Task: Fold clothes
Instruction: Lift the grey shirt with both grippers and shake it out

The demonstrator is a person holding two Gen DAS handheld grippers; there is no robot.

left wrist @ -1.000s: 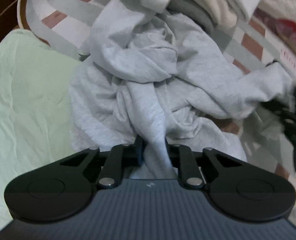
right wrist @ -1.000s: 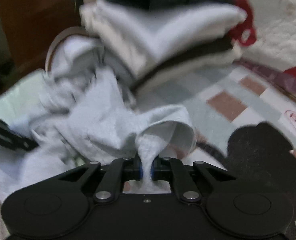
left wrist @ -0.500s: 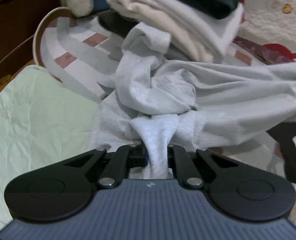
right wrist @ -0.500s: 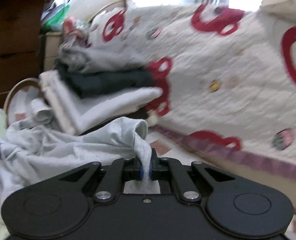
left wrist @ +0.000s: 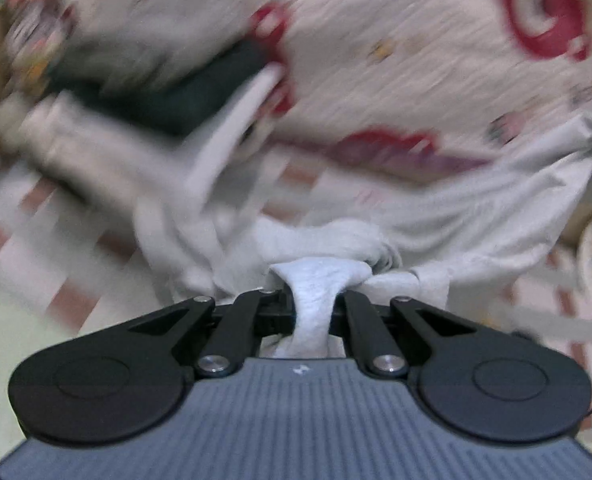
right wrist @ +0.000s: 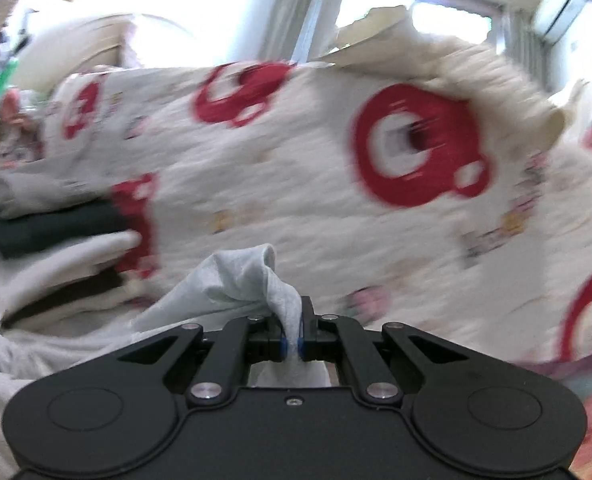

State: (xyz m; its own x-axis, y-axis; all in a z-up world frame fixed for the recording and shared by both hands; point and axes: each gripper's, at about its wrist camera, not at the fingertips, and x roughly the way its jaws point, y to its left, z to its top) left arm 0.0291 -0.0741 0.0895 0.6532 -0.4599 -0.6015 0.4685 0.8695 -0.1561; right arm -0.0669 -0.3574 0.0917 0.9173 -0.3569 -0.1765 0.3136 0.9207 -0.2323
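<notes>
A light grey garment [left wrist: 476,216] hangs stretched between both grippers, lifted off the bed. My left gripper [left wrist: 314,306] is shut on a bunched fold of it, and the cloth spreads up and to the right from the jaws. My right gripper [right wrist: 292,338] is shut on another edge of the same garment [right wrist: 232,280], which trails down to the left. Both views are blurred by motion.
A stack of folded clothes [left wrist: 144,96], white with a dark piece on top, lies at the left [right wrist: 52,224]. Behind it rises a white quilt with red rings [right wrist: 376,168]. A checked sheet [left wrist: 36,240] covers the bed below. A window [right wrist: 396,12] is at the back.
Both grippers have swung upward with the grey garment, pulling it off the bed and stretching it. The views now face the quilt and window instead of the bed.
</notes>
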